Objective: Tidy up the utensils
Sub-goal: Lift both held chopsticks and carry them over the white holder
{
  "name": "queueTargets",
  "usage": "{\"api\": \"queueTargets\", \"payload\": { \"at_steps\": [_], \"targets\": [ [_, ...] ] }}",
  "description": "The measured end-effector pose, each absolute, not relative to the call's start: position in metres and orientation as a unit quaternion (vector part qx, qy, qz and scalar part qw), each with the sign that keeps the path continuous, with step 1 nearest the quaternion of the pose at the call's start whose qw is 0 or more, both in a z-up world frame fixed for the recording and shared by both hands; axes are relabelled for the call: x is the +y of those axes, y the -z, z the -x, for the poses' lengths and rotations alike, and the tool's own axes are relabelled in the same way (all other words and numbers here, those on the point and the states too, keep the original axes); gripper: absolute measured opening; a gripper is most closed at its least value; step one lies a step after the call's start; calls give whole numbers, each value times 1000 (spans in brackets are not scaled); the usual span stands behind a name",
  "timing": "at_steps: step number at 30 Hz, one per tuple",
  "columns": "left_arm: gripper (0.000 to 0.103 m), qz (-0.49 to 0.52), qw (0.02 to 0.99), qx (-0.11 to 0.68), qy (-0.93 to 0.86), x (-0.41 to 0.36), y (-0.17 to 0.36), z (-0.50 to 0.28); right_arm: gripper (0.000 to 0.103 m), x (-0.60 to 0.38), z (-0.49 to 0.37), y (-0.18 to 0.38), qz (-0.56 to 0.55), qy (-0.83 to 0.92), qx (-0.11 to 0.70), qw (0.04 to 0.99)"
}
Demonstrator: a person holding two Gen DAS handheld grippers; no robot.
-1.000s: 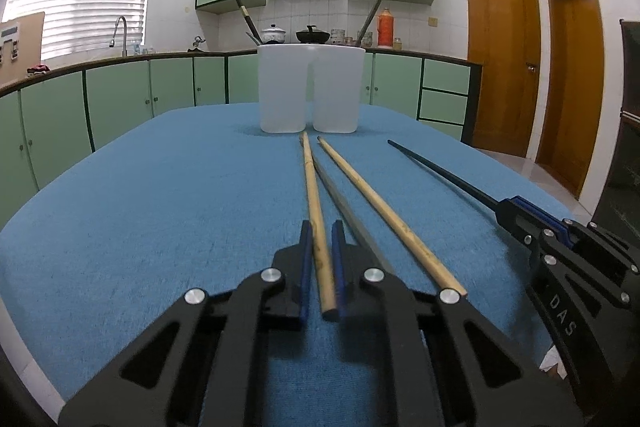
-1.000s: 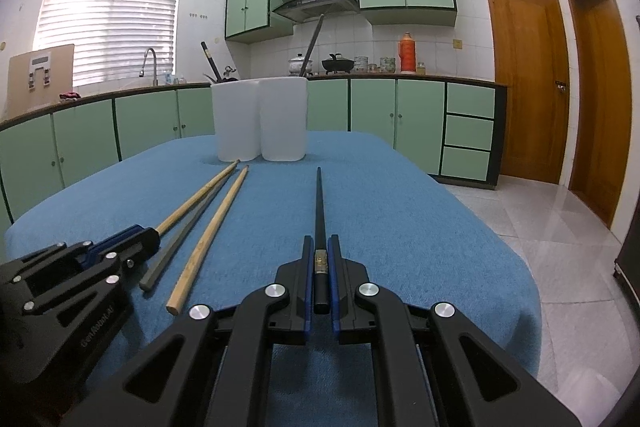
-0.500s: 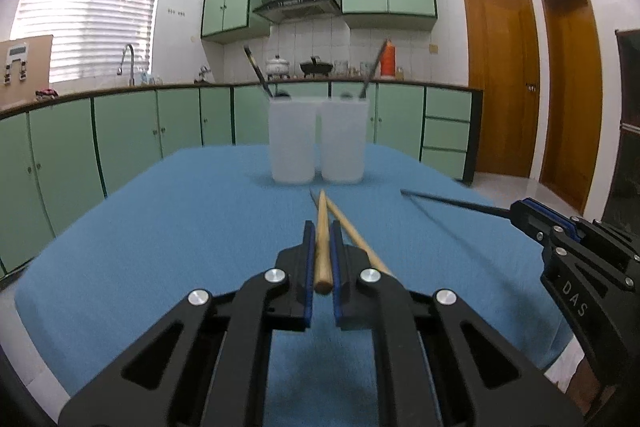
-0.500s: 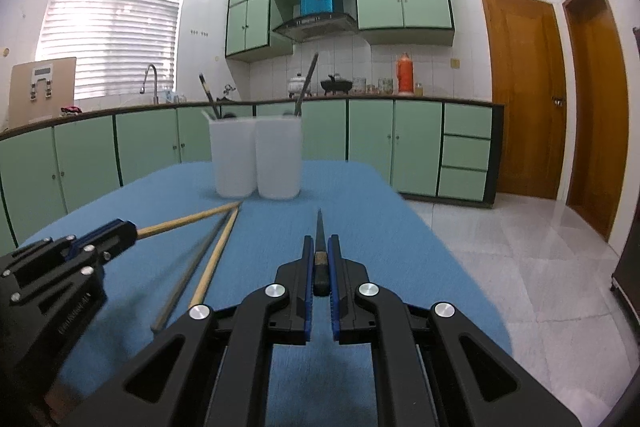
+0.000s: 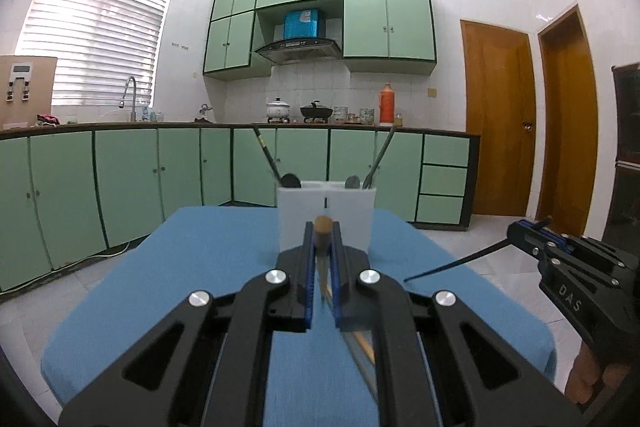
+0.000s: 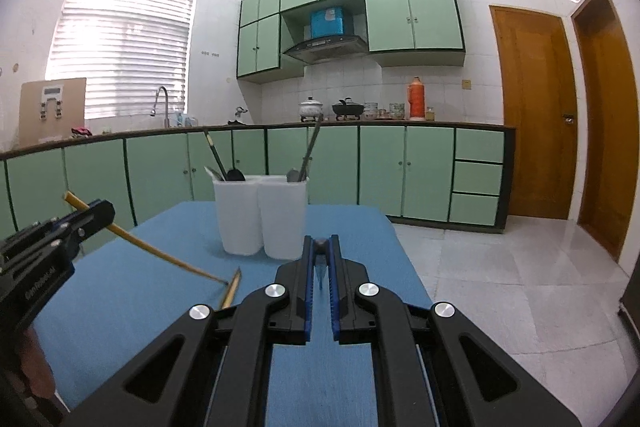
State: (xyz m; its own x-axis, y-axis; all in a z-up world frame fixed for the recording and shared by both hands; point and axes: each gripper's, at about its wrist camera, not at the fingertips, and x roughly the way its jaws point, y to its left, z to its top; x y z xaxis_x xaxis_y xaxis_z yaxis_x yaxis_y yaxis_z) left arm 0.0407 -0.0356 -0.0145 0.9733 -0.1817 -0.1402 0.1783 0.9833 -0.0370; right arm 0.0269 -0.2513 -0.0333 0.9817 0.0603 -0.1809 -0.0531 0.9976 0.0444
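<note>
Left wrist view: left gripper (image 5: 322, 259) clamps wooden chopstick (image 5: 322, 227), right gripper (image 6: 320, 261) black chopstick (image 6: 320, 245), both lifted. Next, tip into cups (image 6: 260, 215) at table's (image 6: 348, 227) far edge.

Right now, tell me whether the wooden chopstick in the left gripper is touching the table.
Apart. The right wrist view shows the wooden chopstick slanting down from the left gripper, its lower tip near another chopstick, with blue table visible beneath its length.

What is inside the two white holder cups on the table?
The left white cup holds a dark chopstick and a black spoon. The right white cup holds a grey chopstick and a grey spoon. Their lower ends are hidden by the cup walls.
</note>
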Motion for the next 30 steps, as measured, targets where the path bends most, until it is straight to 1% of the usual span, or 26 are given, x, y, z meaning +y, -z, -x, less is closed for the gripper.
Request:
{"api": "queueTargets", "payload": {
  "at_steps": [8,15,21,30],
  "targets": [
    [6,15,991,72,116,-34,-22,-60,7,-259,-55,-12,-61,-72,107,990],
    [6,41,988,78,128,-24,-43,-81,7,-253,-73,-44,-52,-85,110,989],
    [6,43,988,73,131,-21,-56,-88,7,-248,-87,-60,-51,-99,114,987],
    [6,52,990,41,123,-9,-90,-102,7,-242,-103,-89,-43,-114,94,988]
  ]
}}
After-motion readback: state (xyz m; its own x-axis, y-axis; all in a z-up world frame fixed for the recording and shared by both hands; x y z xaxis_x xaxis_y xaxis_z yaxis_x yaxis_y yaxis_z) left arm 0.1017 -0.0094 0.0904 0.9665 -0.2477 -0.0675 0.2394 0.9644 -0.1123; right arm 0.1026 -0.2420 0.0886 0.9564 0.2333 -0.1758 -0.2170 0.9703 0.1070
